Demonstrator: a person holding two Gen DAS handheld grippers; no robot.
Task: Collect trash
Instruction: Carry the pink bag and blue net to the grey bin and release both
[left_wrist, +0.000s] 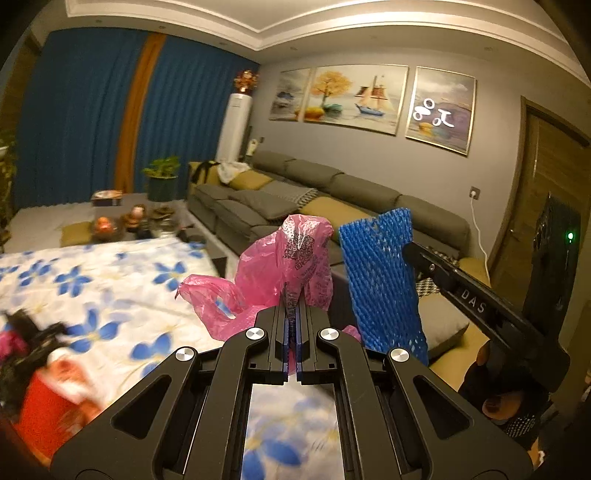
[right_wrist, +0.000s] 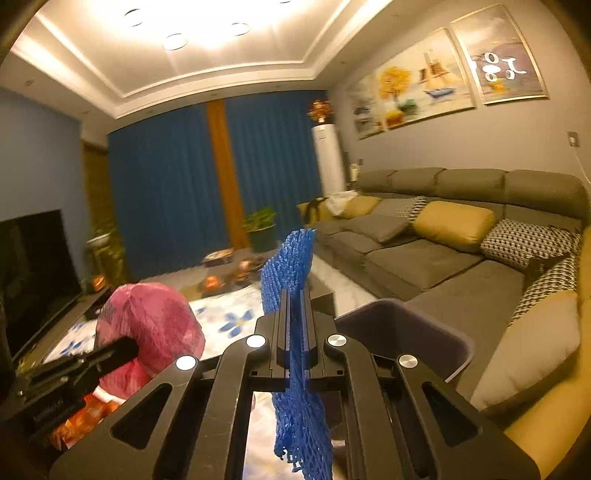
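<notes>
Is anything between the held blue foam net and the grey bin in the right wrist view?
Nothing visible: the blue foam net, clamped in the right gripper, has the open grey plastic bin just beyond, unobstructed.

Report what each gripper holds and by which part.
Left gripper pinches the pink plastic bag at a gathered fold. Right gripper clamps the blue foam net around mid-length.

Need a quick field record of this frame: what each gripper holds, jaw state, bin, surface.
left gripper: shut on pink plastic bag
right gripper: shut on blue foam net sleeve, which hangs down below the fingers
bin: dark tub, right of the right gripper, contents not visible
surface: blue floral cloth
other trash: red cup, blurred, at left edge
background: grey sofa
</notes>
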